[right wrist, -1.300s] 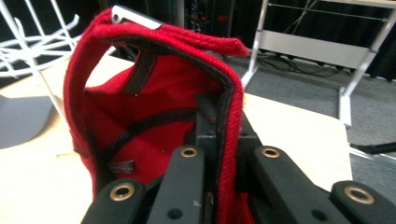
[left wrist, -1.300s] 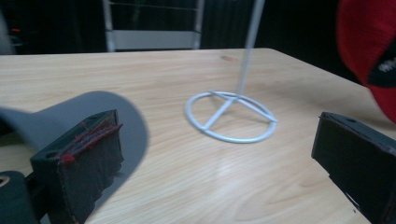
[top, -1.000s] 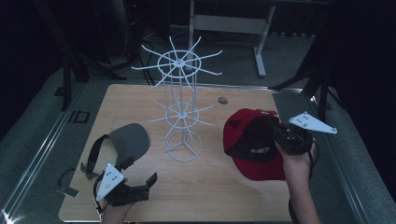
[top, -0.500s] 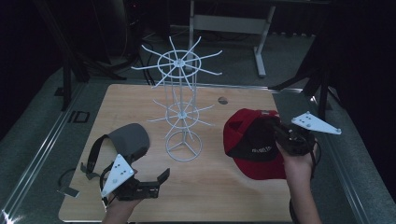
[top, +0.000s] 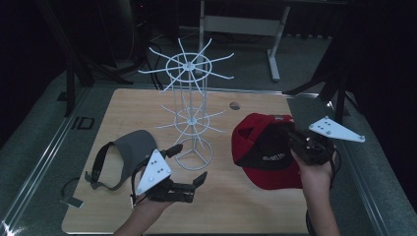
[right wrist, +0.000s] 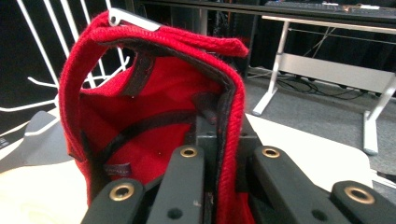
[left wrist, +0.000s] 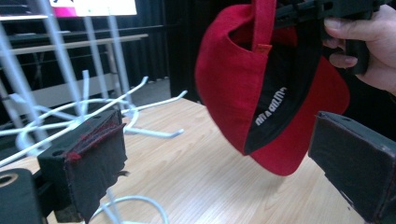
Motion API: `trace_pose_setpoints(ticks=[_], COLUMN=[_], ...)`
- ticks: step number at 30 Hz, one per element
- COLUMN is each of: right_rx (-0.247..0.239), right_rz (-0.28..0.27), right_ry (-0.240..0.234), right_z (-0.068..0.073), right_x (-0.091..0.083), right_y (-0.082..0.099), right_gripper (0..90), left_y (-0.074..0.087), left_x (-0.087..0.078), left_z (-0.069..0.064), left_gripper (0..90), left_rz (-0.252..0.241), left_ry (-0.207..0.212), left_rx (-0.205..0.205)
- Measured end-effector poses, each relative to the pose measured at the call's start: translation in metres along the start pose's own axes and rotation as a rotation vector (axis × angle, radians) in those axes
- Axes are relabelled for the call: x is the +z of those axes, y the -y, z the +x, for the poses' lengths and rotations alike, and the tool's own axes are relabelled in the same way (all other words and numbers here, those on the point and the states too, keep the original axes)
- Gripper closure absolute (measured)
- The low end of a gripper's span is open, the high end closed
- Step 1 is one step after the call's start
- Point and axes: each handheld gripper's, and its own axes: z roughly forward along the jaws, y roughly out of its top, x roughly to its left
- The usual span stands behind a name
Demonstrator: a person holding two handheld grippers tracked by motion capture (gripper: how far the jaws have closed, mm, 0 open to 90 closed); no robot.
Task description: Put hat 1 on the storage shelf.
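Gripping the red cap by its rim, the right claw holds it above the worktop. The left claw stands open and empty near the white wire rack.

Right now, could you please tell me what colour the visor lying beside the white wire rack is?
The sun visor is grey; the high view shows it best.

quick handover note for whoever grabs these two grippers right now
Right gripper: shut on the rim of the red cap, which is lifted off the table at its right side.
Left gripper: open, holding nothing, near the base of the white wire rack.
Grey visor: lying on the table, left of the rack.
Done: cap picked up.
Left: probably hanging the cap on a rack arm, then the visor.
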Motion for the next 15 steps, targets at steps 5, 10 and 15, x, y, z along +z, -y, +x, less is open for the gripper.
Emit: trace_pose_setpoints(ticks=[5, 10, 15], right_rx=[0.002, 0.0, -0.002], right_rz=[-0.003, -0.009, -0.007], right_ry=[-0.012, -0.022, -0.036], right_z=[0.003, 0.005, 0.009], right_x=[-0.001, -0.002, -0.002], right_y=[-0.002, -0.004, -0.003], right_gripper=[86.4, 86.4, 86.3], left_y=[-0.007, -0.013, -0.019], left_x=[0.019, 0.036, 0.053], left_z=[-0.007, -0.012, -0.019], left_gripper=[4.2, 4.2, 4.2], left_rz=[0.005, 0.019, 0.027], left_ry=[0.033, 0.056, 0.064], left_rx=[0.008, 0.01, 0.036])
